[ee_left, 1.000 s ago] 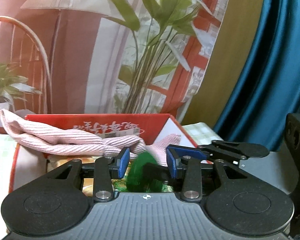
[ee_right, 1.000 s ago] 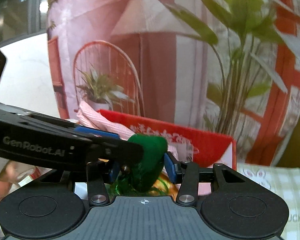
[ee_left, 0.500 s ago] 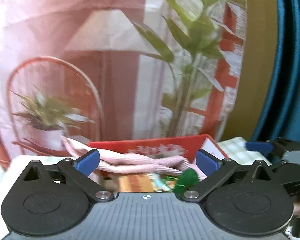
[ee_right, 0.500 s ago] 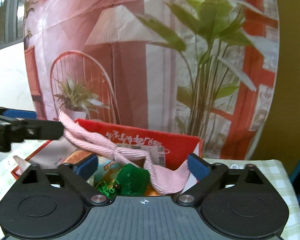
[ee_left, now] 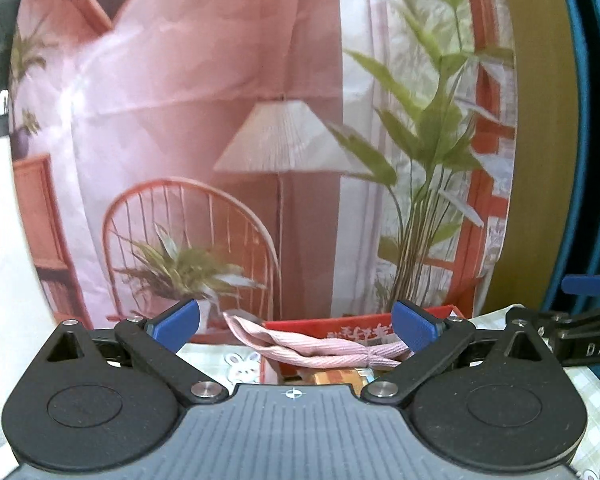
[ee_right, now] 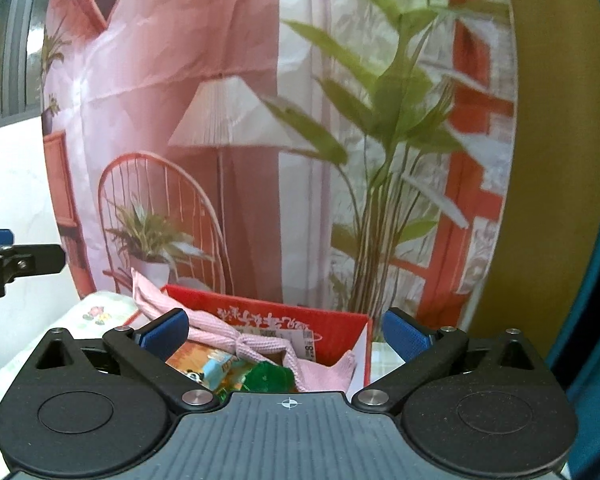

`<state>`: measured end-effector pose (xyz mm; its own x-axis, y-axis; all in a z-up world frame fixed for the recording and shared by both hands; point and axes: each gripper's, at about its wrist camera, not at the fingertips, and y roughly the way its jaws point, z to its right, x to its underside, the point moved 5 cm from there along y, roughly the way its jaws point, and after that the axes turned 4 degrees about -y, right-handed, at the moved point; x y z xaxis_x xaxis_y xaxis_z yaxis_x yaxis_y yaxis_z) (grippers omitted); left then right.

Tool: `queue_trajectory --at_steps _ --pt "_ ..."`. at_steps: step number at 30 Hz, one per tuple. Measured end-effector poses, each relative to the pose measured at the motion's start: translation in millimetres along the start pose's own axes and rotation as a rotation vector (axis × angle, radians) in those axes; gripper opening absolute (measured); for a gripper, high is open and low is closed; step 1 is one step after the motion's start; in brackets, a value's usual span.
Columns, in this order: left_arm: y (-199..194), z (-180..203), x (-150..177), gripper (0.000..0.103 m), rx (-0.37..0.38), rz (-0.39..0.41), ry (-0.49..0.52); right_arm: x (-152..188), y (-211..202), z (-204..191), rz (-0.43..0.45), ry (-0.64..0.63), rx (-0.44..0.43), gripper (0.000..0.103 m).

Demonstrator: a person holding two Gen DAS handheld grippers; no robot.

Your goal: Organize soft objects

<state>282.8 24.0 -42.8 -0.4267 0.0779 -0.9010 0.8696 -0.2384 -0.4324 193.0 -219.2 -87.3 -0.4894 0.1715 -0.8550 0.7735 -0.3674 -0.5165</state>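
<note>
The green soft toy (ee_right: pixel 269 376) lies inside the red cardboard box (ee_right: pixel 332 322), low in the right wrist view, just beside a colourful printed packet (ee_right: pixel 204 364) and partly under the pink ribbed cloth (ee_right: pixel 220 330). That cloth is knotted near its middle; one end drapes over the box's left rim and the other sags into the box toward its right corner. From the left wrist view the same pink ribbed cloth (ee_left: pixel 316 350) stretches across the front of the red cardboard box (ee_left: pixel 300 326), with an orange packet (ee_left: pixel 336 378) showing beneath it; the green toy is not visible there.

The right claw (ee_right: pixel 286 332) is spread wide with nothing between its blue pads, hanging above and short of the box. The left claw (ee_left: pixel 294 322) is likewise fully spread and holds nothing, set back from the box. Each claw's tip shows at the edge of the other's view.

The box stands on a surface covered by a pale checked tablecloth (ee_left: pixel 216 354) printed with small rabbits. Behind it hangs a backdrop (ee_right: pixel 260 120) printed with a lamp, a chair and leafy plants, and a teal curtain (ee_left: pixel 592 160) falls at the right.
</note>
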Motion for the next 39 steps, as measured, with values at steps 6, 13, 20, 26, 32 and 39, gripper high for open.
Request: queue_trajectory --at_steps 6,13,20,26,32,39 --pt "-48.8 -6.8 -15.6 0.103 -0.017 0.040 0.007 -20.4 -49.3 -2.2 0.056 0.024 0.054 0.103" --pt "-93.0 -12.3 -20.7 0.103 -0.033 0.080 -0.019 -30.3 -105.2 -0.2 0.106 0.044 0.105 0.103" --pt "-120.0 -13.6 -17.3 0.103 -0.082 0.113 -0.009 -26.8 -136.8 2.5 0.122 0.061 0.114 0.103" --pt "-120.3 -18.3 -17.3 0.103 -0.074 0.106 -0.034 -29.5 -150.5 -1.4 0.140 0.039 0.123 0.103" --pt "-121.3 -22.9 -20.1 0.103 -0.096 0.120 -0.038 -35.1 -153.1 -2.4 0.146 0.042 0.113 0.103" --pt "-123.1 -24.4 -20.1 0.103 -0.109 0.125 -0.040 -37.0 -153.4 -5.8 0.146 0.037 0.110 0.103"
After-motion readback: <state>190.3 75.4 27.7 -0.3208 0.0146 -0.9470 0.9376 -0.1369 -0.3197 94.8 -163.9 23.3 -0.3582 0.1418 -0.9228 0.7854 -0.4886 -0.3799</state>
